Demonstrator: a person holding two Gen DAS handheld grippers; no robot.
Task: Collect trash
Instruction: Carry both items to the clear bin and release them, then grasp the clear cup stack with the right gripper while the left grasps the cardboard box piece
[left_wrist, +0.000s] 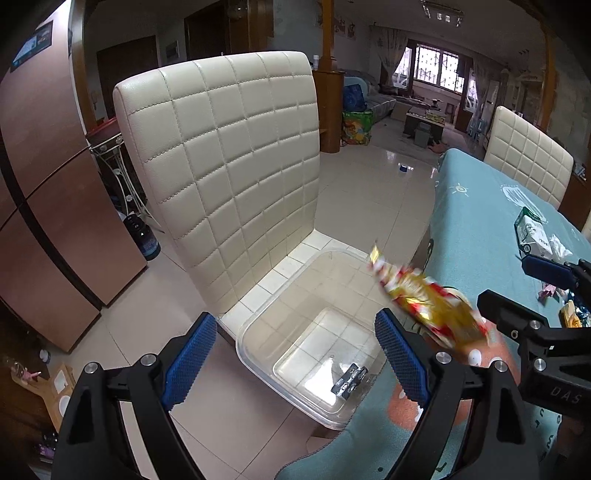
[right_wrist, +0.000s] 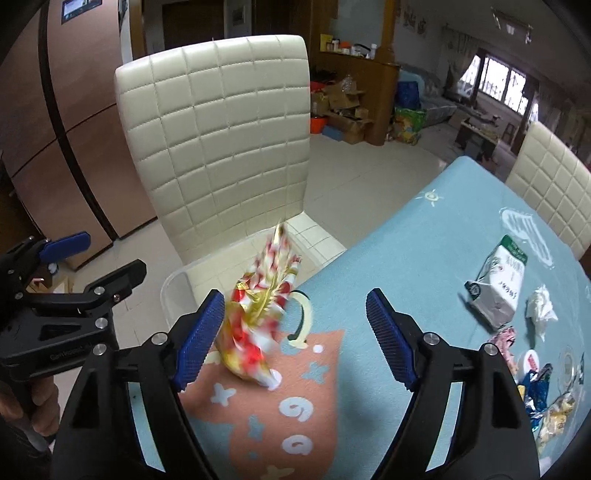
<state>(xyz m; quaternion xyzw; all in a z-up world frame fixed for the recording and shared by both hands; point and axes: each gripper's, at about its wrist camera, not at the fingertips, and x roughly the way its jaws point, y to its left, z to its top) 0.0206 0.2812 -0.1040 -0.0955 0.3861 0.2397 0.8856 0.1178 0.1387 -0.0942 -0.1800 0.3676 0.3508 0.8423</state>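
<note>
A counter (right_wrist: 424, 236) in a blue cloth is seen beside a chair (left_wrist: 221, 155) bearing a clear bin (left_wrist: 295, 332). A blurred snack wrapper (right_wrist: 258, 317) is seen loose at the counter edge beside the bin, apparently being dropped. Both the right hand-held gripper (right_wrist: 295, 339) and the left hand-held gripper (left_wrist: 295, 354) are spread wide, empty. Remaining trash (right_wrist: 498, 288) is judged next.

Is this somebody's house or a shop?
Most likely a home, a dining area open to a living room: a padded chair beside a table with a cartoon tablecloth, and a sofa by the curtained window.
</note>
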